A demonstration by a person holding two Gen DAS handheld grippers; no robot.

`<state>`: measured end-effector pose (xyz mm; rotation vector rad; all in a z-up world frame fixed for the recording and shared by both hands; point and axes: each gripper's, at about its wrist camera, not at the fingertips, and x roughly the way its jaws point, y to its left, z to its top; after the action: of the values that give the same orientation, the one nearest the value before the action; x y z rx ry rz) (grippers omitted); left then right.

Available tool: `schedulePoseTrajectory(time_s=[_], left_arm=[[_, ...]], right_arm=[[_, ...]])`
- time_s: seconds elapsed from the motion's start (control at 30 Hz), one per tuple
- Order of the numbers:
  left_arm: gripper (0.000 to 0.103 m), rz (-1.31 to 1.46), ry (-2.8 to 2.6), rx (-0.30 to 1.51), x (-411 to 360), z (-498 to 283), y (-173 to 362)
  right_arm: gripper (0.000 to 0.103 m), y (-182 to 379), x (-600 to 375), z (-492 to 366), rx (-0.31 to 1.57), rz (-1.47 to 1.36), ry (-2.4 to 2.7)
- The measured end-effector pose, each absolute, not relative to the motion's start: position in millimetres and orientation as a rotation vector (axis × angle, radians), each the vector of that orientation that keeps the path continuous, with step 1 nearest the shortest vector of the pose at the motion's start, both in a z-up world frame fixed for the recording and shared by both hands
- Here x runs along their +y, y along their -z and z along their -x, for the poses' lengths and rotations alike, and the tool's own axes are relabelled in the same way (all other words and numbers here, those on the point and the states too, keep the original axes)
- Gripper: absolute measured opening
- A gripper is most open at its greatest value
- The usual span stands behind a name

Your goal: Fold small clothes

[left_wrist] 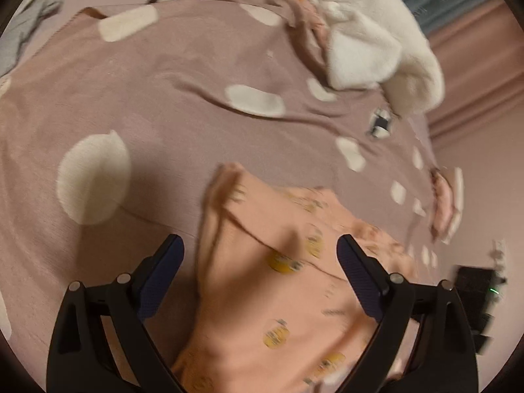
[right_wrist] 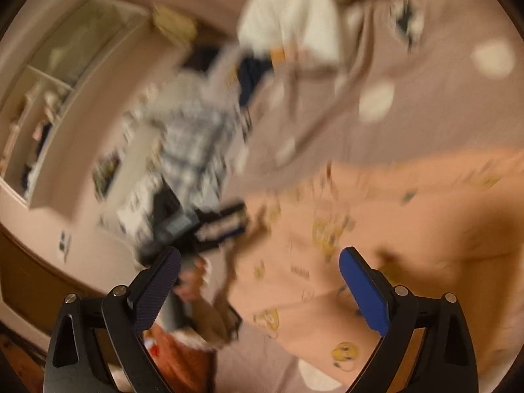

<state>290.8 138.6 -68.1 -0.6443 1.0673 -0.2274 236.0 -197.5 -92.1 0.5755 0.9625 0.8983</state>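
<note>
A peach garment (left_wrist: 278,294) with small yellow prints lies partly folded on a mauve bedspread (left_wrist: 163,98) with white spots. My left gripper (left_wrist: 260,250) hovers over its near part, open, and the cloth shows between the fingers with neither pad on it. In the right wrist view the same garment (right_wrist: 409,229) spreads to the right. My right gripper (right_wrist: 260,262) is open over the garment's left edge and holds nothing. A person's hand (right_wrist: 191,283) shows blurred behind the right gripper's left finger, under a black device.
A white fluffy garment (left_wrist: 376,42) is heaped at the back of the bed. A grey checked cloth (right_wrist: 193,137) lies toward the bed's left side, near a pale shelf unit (right_wrist: 65,75). A small folded pink piece (left_wrist: 445,203) sits at the bed's right edge.
</note>
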Motion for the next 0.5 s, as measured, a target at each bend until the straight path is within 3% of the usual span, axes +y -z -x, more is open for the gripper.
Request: schedulePoseTrajectory(time_s=[0.1, 0.4, 0.5], left_arm=[[0.095, 0.73, 0.279, 1.023, 147, -280, 51], [0.1, 0.842, 0.274, 0.945, 178, -263, 29], [0.1, 0.829, 0.158, 0.999, 190, -262, 37]], right_arm=[[0.097, 113, -172, -243, 1.092, -0.57, -0.838], [0.097, 76, -134, -261, 1.101, -0.426, -0.641], [0.097, 81, -127, -266, 1.104, -0.453, -0.742]])
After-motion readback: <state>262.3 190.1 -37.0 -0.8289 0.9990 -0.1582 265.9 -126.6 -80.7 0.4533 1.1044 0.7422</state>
